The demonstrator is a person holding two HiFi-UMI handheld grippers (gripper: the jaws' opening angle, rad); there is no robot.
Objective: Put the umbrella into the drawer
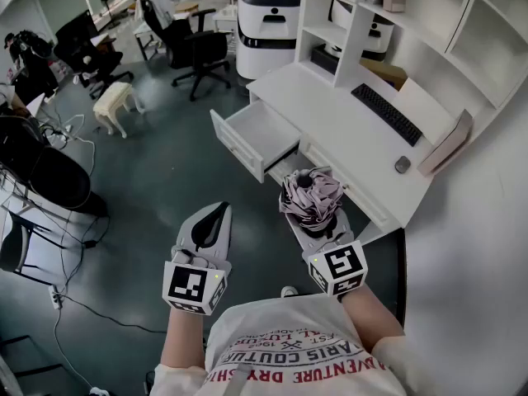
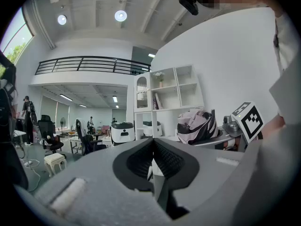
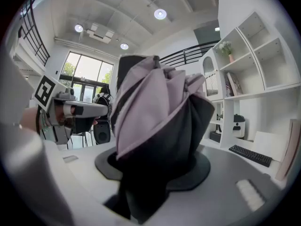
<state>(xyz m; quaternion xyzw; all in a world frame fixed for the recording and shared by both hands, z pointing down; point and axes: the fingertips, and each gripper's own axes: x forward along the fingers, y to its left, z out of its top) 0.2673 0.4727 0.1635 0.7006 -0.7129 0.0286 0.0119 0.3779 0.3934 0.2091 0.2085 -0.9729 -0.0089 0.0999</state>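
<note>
The folded umbrella (image 1: 312, 195), pinkish-grey with black panels, sticks up from my right gripper (image 1: 320, 228), which is shut on its lower end. It hovers just in front of the white desk (image 1: 346, 130), to the right of the open, empty-looking drawer (image 1: 254, 134). In the right gripper view the umbrella (image 3: 155, 121) fills the space between the jaws of the right gripper (image 3: 155, 178). My left gripper (image 1: 216, 214) hangs over the floor to the left of the umbrella, shut on nothing. The left gripper view shows that gripper's tips (image 2: 153, 147) meeting and the umbrella (image 2: 197, 125) off to the right.
On the desk lie a black keyboard (image 1: 388, 114), a mouse (image 1: 403, 164) and a leaning board (image 1: 445, 143). White shelves (image 1: 346, 7) rise behind. A black office chair (image 1: 194, 52), a white stool (image 1: 113, 99) and cables (image 1: 74, 246) occupy the floor to the left.
</note>
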